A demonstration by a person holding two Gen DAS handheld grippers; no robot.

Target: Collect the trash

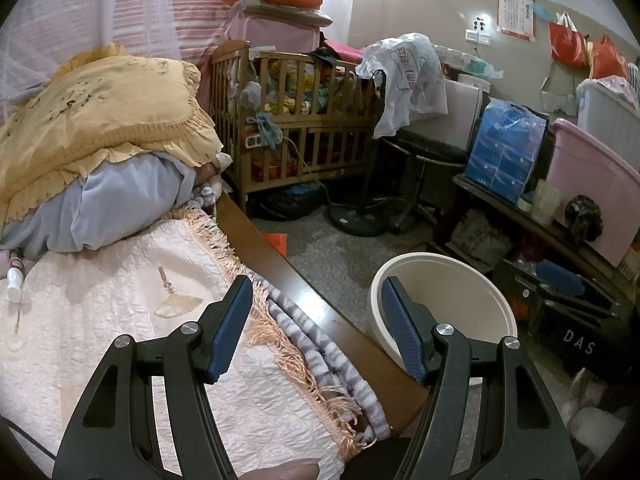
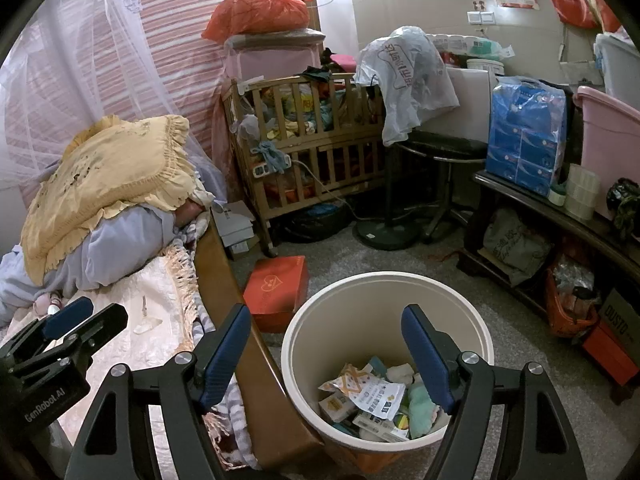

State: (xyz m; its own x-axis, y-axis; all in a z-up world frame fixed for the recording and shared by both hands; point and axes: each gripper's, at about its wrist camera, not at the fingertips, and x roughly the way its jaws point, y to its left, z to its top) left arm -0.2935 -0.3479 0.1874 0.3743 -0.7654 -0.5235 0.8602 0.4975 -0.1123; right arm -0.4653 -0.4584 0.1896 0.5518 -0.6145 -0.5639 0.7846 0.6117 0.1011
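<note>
Both claws were found open and empty — right claw [image 2: 326,354] above the bin [image 2: 298,360], left claw [image 1: 316,330] beside it; the bin could be knocked over by a careless reach.

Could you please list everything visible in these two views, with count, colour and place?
round plastic bin: one, cream, on the floor beside the bed, holding paper and wrapper trash
flat cardboard box: one, orange, floor beside the bin
frilled pillow: one, yellow, atop bedding
wooden crib: one, brown, stuffed with clothes
tissue multipack: one, blue, on the dark bench
plastic tub: one, pink, on the bench
plastic sack: one, orange, above the crib
left tongs: black with blue pads, open, empty
right tongs: same, open above the bin
</note>
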